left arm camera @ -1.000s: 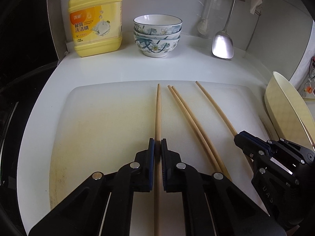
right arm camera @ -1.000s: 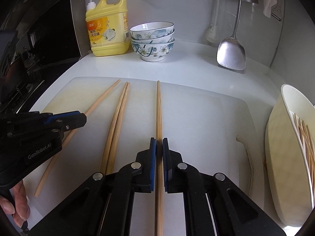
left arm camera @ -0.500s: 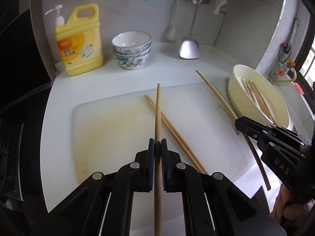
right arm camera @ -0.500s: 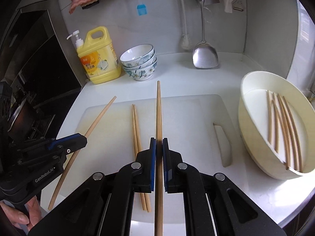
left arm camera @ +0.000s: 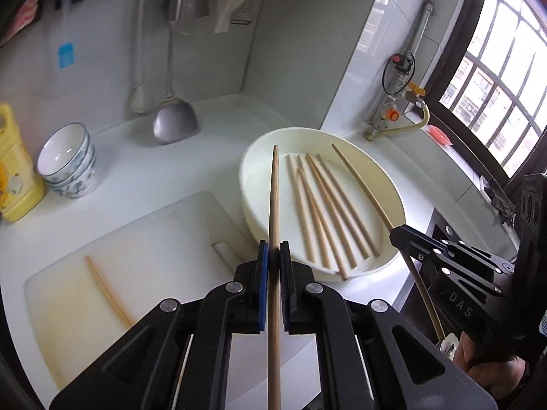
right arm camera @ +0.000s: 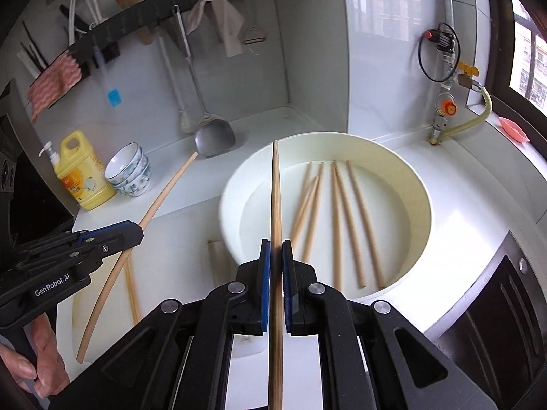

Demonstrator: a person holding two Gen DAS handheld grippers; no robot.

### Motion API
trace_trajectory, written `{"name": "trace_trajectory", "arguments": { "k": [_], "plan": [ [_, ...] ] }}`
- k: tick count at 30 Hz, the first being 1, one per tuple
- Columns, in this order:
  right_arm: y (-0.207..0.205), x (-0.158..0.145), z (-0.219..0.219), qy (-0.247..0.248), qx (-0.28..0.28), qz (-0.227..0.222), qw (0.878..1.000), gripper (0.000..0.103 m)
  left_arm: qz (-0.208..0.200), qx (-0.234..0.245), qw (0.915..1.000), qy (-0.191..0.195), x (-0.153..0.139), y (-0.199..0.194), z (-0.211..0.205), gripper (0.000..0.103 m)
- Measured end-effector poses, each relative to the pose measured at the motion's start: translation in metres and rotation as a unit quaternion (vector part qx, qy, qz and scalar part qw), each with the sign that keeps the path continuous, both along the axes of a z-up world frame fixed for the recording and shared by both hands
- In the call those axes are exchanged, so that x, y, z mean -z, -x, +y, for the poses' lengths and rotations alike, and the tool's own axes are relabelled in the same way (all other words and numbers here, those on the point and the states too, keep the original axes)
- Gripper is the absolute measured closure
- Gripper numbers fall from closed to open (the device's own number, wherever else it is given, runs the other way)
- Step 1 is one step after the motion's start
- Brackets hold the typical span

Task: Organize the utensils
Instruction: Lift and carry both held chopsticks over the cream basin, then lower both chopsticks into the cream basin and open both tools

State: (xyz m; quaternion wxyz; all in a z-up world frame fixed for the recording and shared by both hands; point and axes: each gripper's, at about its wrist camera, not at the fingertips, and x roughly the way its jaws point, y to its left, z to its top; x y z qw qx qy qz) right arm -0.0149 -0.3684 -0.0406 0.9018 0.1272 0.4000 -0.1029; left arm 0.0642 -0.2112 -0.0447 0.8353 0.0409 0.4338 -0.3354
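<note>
Chopstick [left arm camera: 273,205] lifted, within hand-held gripper [left arm camera: 272,256]

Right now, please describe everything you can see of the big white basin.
The white basin is round, wide and shallow, apparently plastic, standing upright on the white counter beside the cutting board. Several loose wooden chopsticks lie roughly parallel on its flat bottom. No gripper touches it.

Both wrist cameras look steeply down along their fingers, close above the counter, facing the wall corner. Shared: basin [left arm camera: 393,184] [right arm camera: 424,205], bowls [left arm camera: 68,160] [right arm camera: 130,171], ladle [left arm camera: 174,126] [right arm camera: 215,138].
</note>
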Motion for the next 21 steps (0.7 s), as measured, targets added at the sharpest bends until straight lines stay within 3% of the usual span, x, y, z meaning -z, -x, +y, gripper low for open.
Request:
{"name": "trace_trajectory", "arguments": {
  "k": [4, 9, 15, 21],
  "plan": [
    [-0.014, 0.015, -0.045, -0.021, 0.017, 0.003, 1.0, 0.097, 0.015, 0.026, 0.9994, -0.016, 0.012, -0.012, -0.053, 0.096],
    [-0.035, 0.03, -0.081, -0.036, 0.013, 0.011, 0.999, 0.097, 0.061, 0.04, 0.9968, -0.032, 0.042, -0.028, -0.1, 0.096],
    [-0.052, 0.048, -0.107, -0.055, 0.008, 0.019, 0.998, 0.097, 0.095, 0.032, 0.9936, -0.051, 0.072, -0.041, -0.129, 0.096],
    [-0.062, 0.063, -0.117, -0.073, 0.004, 0.023, 0.997, 0.097, 0.088, 0.014, 0.994, -0.063, 0.089, -0.058, -0.145, 0.096]
  ]
}}
